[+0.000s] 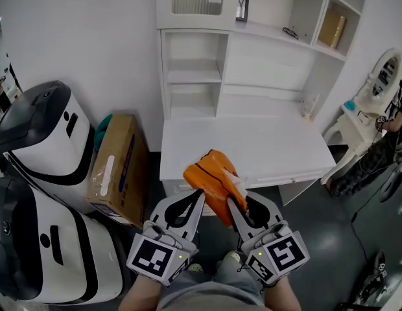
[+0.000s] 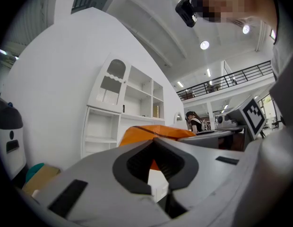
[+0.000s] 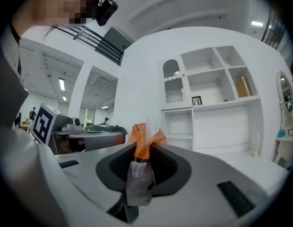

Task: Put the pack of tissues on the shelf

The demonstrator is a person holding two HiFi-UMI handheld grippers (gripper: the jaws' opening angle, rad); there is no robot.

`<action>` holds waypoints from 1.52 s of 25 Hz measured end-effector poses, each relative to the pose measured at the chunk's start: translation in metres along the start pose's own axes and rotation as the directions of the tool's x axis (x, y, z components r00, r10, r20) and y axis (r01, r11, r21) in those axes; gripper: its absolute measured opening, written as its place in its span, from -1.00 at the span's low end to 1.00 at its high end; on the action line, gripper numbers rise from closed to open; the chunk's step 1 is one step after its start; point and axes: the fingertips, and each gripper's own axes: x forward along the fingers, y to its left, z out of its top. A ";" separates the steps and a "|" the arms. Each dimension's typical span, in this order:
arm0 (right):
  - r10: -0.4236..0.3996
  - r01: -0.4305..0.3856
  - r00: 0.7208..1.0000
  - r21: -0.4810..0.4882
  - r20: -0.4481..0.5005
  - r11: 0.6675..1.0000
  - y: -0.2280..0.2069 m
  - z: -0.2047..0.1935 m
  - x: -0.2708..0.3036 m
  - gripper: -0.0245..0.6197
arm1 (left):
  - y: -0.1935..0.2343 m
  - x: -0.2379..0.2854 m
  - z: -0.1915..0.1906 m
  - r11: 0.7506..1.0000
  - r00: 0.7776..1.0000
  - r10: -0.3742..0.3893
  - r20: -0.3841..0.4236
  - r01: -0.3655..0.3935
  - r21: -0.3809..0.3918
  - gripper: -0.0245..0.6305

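One step done: our right gripper point(image 1: 232, 205) pinches the pack of tissues point(image 1: 211, 173) by its wrapper, while our left gripper point(image 1: 201, 195) sits closed, empty. Carrying it to the shelf point(image 1: 193, 76) remains.

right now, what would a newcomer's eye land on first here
The bright orange pack of tissues, pinched by its wrapper in the right gripper, stands out against the white desk. Above it rise white shelves, and at the left stand two bulky white-and-black machines beside a cardboard box.
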 end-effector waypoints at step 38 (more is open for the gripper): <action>0.194 -0.194 0.981 -0.003 0.013 0.981 -0.153 0.013 0.143 -0.68 | 0.097 0.172 -0.008 0.979 0.979 0.204 -0.009 -0.204 0.007 -0.85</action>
